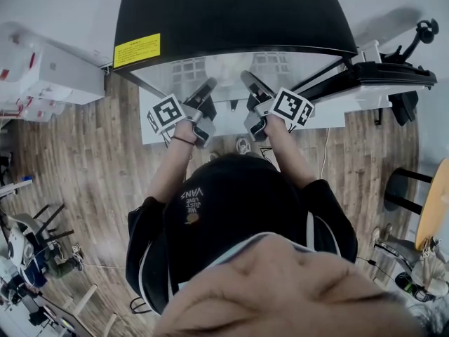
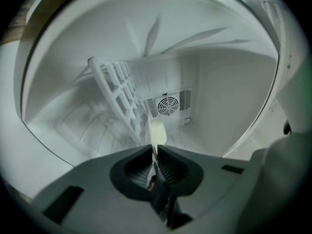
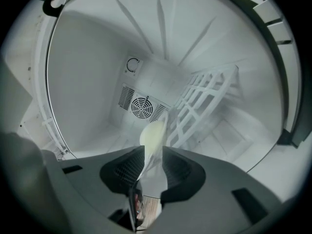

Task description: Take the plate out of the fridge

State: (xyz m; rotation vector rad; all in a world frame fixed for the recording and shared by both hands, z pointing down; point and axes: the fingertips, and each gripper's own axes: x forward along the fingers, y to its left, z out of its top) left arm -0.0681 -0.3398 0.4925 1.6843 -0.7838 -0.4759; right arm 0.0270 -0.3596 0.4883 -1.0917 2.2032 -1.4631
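Fingers point(image 2: 135, 165) of the left gripper point(image 2: 156, 149): almost together, clamped on the thin rim of the plate point(image 2: 157, 133), which shows edge-on between the pads.
Fingers point(image 3: 181, 168) of the right gripper point(image 3: 155, 152): set wider apart than the left pair and closed on the same plate, whose rim lies along one pad.
Fridge point(image 1: 231, 12): black on top and white inside, open toward the person. Both pairs of fingers reach into its cavity side by side.
Door point(image 1: 382, 76): swung out, off to the outer side of the right fingers.
Rack point(image 2: 119, 94): a white grid running from just beside the fingertips back toward the rear wall. Whether the plate touches it is unclear.
Plate: pale cream, inside the fridge, pinched by both grippers and poking out just past the fingertips.
Fan grille point(image 2: 168, 105): round, on the rear wall, well beyond the fingertips and roughly in line with them.
Yellow label point(image 1: 137, 50): on the fridge top, outward of the left fingers.
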